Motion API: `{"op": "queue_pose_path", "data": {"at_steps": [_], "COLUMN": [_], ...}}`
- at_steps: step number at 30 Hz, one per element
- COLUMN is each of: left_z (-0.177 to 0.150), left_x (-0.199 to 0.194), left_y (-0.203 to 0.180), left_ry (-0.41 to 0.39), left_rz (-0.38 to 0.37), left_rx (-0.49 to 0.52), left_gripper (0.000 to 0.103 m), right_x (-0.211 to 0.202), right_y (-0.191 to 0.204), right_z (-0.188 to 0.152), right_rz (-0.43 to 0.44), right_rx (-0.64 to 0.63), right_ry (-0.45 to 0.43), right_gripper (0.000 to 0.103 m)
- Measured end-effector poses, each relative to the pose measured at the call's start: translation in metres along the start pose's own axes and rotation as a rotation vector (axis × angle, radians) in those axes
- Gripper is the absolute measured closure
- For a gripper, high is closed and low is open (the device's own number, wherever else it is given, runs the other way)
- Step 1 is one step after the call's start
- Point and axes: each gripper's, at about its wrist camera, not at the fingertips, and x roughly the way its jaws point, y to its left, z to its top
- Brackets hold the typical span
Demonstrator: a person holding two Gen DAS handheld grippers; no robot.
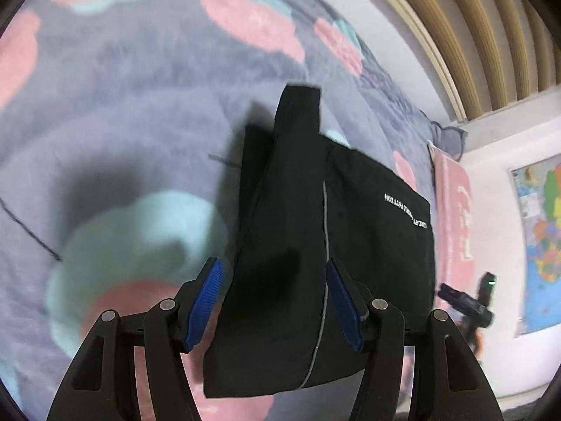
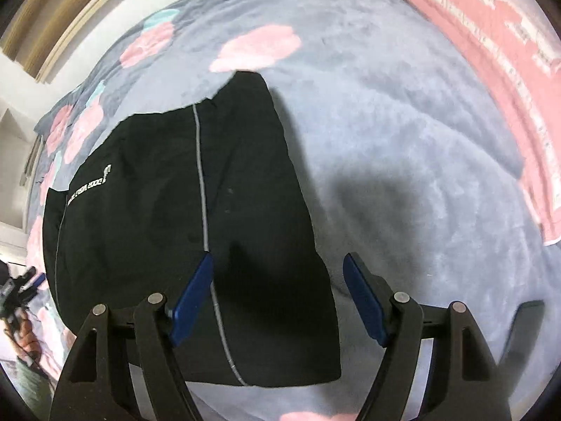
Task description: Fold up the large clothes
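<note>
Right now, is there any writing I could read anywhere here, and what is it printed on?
Black garment: a line of white capital letters, upside down and too blurred to quote.
Pink cloth: white lettering, too blurred to read.
Wall map: its labels are too small to read.
Nothing else carries text.
</note>
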Motion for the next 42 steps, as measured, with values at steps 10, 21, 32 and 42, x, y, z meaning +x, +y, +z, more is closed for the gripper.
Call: {"op": "queue_pose_path", "data": {"at_steps": [10,21,32,42], "left_z": [0.008,0.015,0.018,0.024], "left_x": [0.054,0.095,0.101,0.119], "left_y": [0.027,0.02,0.005,0.006], "left_ry": [0.099,0.159,0.171,0.177], "left_rz": [-0.133,-0.19,-0.202,-0.218], "left_rx": [-0.119,-0.143,-0.104,-0.149], "left_gripper": [0.04,0.032,0.042,0.037], "right_x": [0.051,0.096,0.082,0.122], "right_y": [-0.019,-0.035,-0.052,-0.046], "right_z": [0.015,0.042,0.038,0.038], "right_rz": [0.176,0.349,0.475,0.572], "right_rx": [0.039,0.078,0.109,0.155], "right_ry": [0.101,0.213,0.199,0.252], "right_gripper": [0.024,0.024,0.023,0.019]}}
